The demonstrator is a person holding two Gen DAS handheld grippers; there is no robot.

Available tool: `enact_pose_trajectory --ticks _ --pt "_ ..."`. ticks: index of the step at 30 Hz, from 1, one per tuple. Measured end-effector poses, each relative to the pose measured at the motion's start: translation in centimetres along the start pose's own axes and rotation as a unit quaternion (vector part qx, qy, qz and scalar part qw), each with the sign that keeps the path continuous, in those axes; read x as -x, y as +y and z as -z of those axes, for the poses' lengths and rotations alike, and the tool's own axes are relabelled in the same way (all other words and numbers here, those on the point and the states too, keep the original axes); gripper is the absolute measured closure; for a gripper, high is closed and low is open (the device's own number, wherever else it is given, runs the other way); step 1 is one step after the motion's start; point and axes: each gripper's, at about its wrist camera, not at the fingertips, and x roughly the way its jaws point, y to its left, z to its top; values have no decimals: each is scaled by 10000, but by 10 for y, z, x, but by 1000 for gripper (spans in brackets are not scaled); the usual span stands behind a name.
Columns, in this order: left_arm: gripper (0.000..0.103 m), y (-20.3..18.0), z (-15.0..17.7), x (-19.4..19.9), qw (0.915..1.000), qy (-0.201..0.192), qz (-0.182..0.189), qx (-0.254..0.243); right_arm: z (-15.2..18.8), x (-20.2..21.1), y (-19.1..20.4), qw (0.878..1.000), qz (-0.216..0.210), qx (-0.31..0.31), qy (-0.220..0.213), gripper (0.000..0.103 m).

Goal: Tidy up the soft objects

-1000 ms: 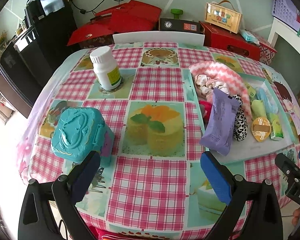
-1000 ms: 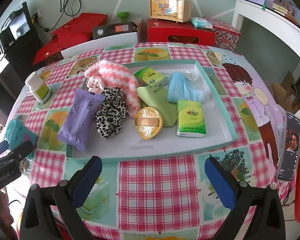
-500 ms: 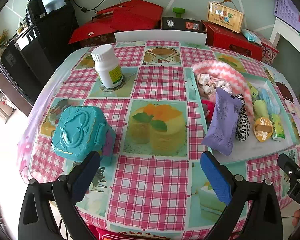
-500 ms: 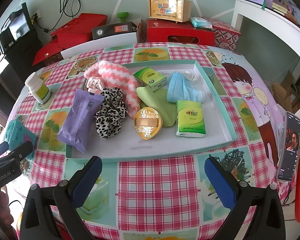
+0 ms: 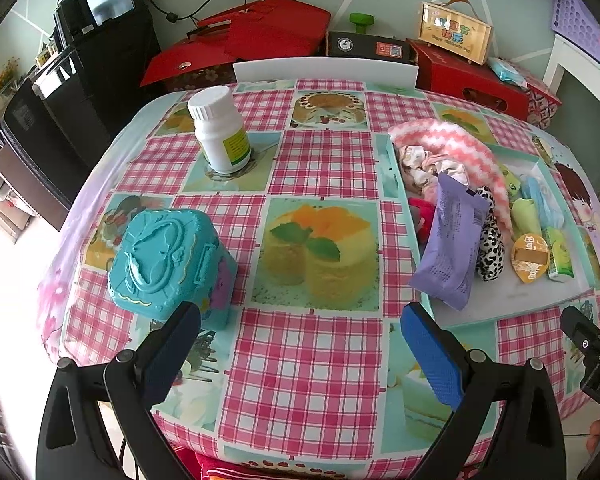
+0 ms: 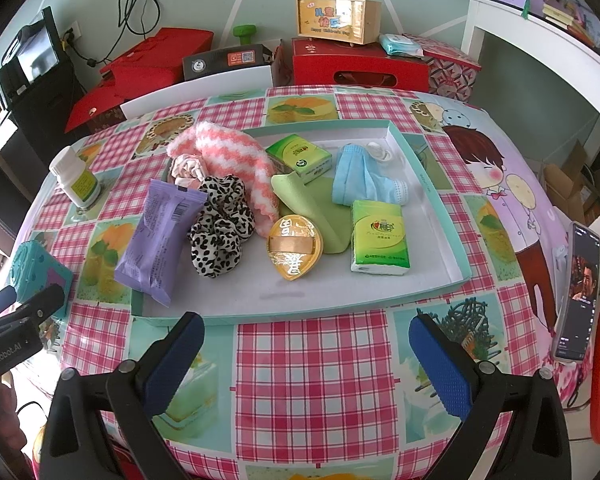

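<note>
Claw state: the left claw point(image 5: 296, 354) is spread wide with nothing between its blue pads, poised over the near edge of the desk point(image 5: 308, 376). Just beyond its left finger stands a teal plastic case point(image 5: 168, 264); farther back, a white pill bottle point(image 5: 220, 128) stands upright on the checked cloth. The right claw point(image 6: 306, 362) is likewise fully spread and holds nothing, poised just short of the near rim of a shallow teal-edged tray point(image 6: 340, 304).

Tray contents, near to far: a purple soft pack point(image 6: 158, 236) lies across the left rim; a leopard-print scrunchie point(image 6: 220, 226) touches it; a round yellow-lidded cup point(image 6: 295, 252) sits at centre; a green tissue pack point(image 6: 378, 236) lies to the right. Behind these lie a green cloth point(image 6: 320, 204), a blue face mask point(image 6: 364, 180), a green box point(image 6: 300, 156), a pink-and-white knitted piece point(image 6: 232, 156) and a pale floral scrunchie point(image 6: 186, 168).

A phone point(image 6: 578, 296) stands at the right desk edge.
</note>
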Motion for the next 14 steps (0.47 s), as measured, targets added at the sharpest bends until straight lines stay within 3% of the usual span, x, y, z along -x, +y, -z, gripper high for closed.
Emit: enact_pose_trajectory --ticks 14 --pt "3 1 -1 0 10000 -6 -31 42 0 2 -4 10000 10 -89 -13 0"
